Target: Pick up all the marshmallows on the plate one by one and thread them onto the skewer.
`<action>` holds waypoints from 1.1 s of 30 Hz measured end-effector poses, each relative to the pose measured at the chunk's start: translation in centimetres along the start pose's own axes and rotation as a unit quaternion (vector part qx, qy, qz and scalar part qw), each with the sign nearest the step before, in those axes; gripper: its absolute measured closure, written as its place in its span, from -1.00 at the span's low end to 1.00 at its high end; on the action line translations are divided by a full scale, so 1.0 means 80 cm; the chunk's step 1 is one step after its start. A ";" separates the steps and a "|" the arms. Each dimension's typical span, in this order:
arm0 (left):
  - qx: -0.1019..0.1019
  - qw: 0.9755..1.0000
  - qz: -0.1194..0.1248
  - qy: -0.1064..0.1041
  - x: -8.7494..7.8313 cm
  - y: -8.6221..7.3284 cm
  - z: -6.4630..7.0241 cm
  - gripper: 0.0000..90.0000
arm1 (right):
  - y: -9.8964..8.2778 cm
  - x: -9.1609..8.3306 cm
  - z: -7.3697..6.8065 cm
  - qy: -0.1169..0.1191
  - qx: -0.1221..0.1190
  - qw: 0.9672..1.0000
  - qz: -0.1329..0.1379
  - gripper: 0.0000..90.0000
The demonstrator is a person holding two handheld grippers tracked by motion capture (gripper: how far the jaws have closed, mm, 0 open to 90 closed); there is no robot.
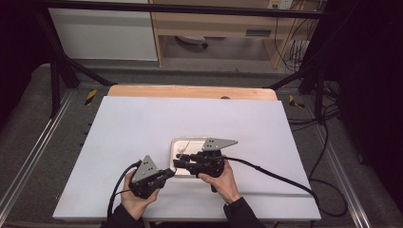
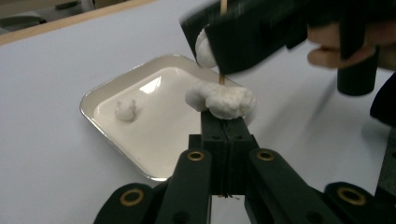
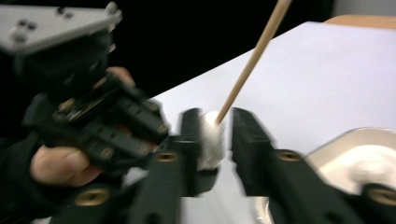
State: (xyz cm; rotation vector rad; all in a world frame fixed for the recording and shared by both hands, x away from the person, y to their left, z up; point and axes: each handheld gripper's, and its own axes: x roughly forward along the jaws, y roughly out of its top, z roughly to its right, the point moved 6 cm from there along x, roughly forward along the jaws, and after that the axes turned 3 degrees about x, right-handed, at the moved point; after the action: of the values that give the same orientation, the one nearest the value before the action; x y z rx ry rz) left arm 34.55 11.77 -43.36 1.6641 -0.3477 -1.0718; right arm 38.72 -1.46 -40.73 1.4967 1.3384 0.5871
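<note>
Left tongs [image 2: 223,122] clenched on the skewer [image 3: 254,58]; right tongs [image 3: 214,140] released around a marshmallow [image 3: 211,139] — slide it off toward six o'clock, over the tray [image 2: 107,135].

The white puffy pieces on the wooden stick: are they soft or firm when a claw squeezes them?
Probably soft: the white piece between the right claw jaws looks squashed and lumpy. Likely light, since the thin stick carries it. The one above the left claw looks fluffy, maybe sticky.

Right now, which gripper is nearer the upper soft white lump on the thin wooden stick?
Right gripper: jaws flank that lump; left gripper clamps the stick lower down, below a second lump.
</note>
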 end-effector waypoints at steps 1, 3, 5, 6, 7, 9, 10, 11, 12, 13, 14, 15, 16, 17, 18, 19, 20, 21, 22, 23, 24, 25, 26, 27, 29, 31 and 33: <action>-0.003 1.000 -0.003 -0.001 0.000 -0.002 -0.001 0.98 | 0.005 -0.004 0.001 -0.005 0.002 1.000 0.007 0.44; -0.010 1.000 -0.001 0.001 -0.001 -0.002 -0.006 0.98 | 0.016 -0.012 0.000 -0.013 -0.005 1.000 0.017 0.34; -0.015 1.000 0.004 0.005 -0.004 -0.002 -0.010 0.98 | 0.021 -0.018 0.002 -0.025 -0.008 1.000 0.012 0.18; -0.016 1.000 0.003 0.005 -0.005 -0.002 -0.012 0.98 | 0.021 -0.021 0.005 -0.036 -0.016 0.999 0.005 0.09; -0.016 1.000 0.003 0.007 -0.006 -0.003 -0.013 0.98 | 0.020 -0.022 0.007 -0.046 -0.023 0.999 -0.002 -0.01; -0.021 1.000 0.000 0.008 -0.007 -0.006 -0.017 0.98 | 0.017 -0.025 0.013 -0.063 -0.035 0.997 -0.012 -0.20; -0.024 1.000 0.000 0.010 -0.008 -0.008 -0.020 0.98 | 0.015 -0.025 0.016 -0.072 -0.037 0.997 -0.019 -0.28; -0.027 1.000 -0.002 0.010 -0.009 -0.009 -0.022 0.98 | 0.012 -0.025 0.021 -0.081 -0.040 0.996 -0.025 -0.35; -0.030 0.999 -0.003 0.011 -0.010 -0.011 -0.024 0.98 | 0.010 -0.025 0.026 -0.094 -0.045 0.994 -0.031 -0.43; -0.032 0.999 -0.005 0.011 -0.011 -0.013 -0.026 0.98 | 0.008 -0.024 0.031 -0.107 -0.049 0.992 -0.039 -0.50; -0.032 0.999 -0.008 0.014 -0.012 -0.015 -0.028 0.98 | 0.005 -0.022 0.036 -0.118 -0.053 0.990 -0.048 -0.55; -0.035 0.999 -0.009 0.014 -0.013 -0.016 -0.030 0.98 | 0.004 -0.020 0.041 -0.127 -0.058 0.989 -0.054 -0.60; -0.039 0.999 -0.011 0.013 -0.014 -0.018 -0.032 0.98 | 0.002 -0.017 0.046 -0.140 -0.061 0.987 -0.058 -0.66; -0.040 0.999 -0.011 0.014 -0.015 -0.019 -0.033 0.98 | 0.000 -0.015 0.052 -0.151 -0.063 0.984 -0.066 -0.68; -0.042 0.999 -0.013 0.015 -0.015 -0.020 -0.034 0.98 | -0.002 -0.012 0.057 -0.159 -0.063 0.983 -0.073 -0.69; -0.043 0.999 -0.014 0.015 -0.016 -0.021 -0.036 0.98 | -0.004 -0.009 0.063 -0.166 -0.062 0.981 -0.080 -0.70; -0.044 0.999 -0.015 0.017 -0.017 -0.022 -0.038 0.98 | -0.005 -0.006 0.068 -0.172 -0.061 0.979 -0.086 -0.71; -0.044 0.999 -0.018 0.016 -0.018 -0.024 -0.039 0.98 | -0.007 -0.002 0.073 -0.177 -0.061 0.978 -0.093 -0.70; -0.046 0.999 -0.018 0.018 -0.018 -0.025 -0.041 0.98 | -0.008 0.001 0.078 -0.182 -0.061 0.976 -0.103 -0.70; -0.047 0.999 -0.019 0.018 -0.019 -0.026 -0.042 0.98 | -0.009 0.006 0.081 -0.187 -0.060 0.974 -0.110 -0.70; -0.051 0.998 -0.018 0.017 -0.019 -0.026 -0.043 0.98 | -0.009 0.010 0.084 -0.190 -0.060 0.973 -0.118 -0.69; -0.052 0.998 -0.018 0.018 -0.019 -0.026 -0.043 0.98 | -0.010 0.015 0.088 -0.193 -0.063 0.971 -0.125 -0.68; -0.051 0.998 -0.018 0.018 -0.020 -0.026 -0.044 0.98 | -0.010 0.020 0.091 -0.196 -0.062 0.970 -0.130 -0.65; -0.052 0.998 -0.018 0.018 -0.020 -0.026 -0.044 0.98 | -0.010 0.025 0.094 -0.197 -0.057 0.969 -0.135 -0.63; -0.052 0.998 -0.018 0.018 -0.020 -0.027 -0.045 0.98 | -0.010 0.035 0.099 -0.201 -0.060 0.967 -0.145 -0.57; -0.054 0.998 -0.019 0.018 -0.020 -0.027 -0.045 0.98 | -0.011 0.045 0.103 -0.201 -0.060 0.966 -0.153 -0.48; -0.055 0.998 -0.019 0.019 -0.020 -0.027 -0.046 0.98 | -0.012 0.054 0.108 -0.202 -0.060 0.964 -0.164 -0.40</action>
State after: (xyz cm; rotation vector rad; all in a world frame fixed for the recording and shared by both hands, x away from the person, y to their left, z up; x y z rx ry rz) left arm 35.92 15.99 -44.43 1.5964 -0.2285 -1.0677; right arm 46.84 -0.59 -45.96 1.1812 1.1690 0.1344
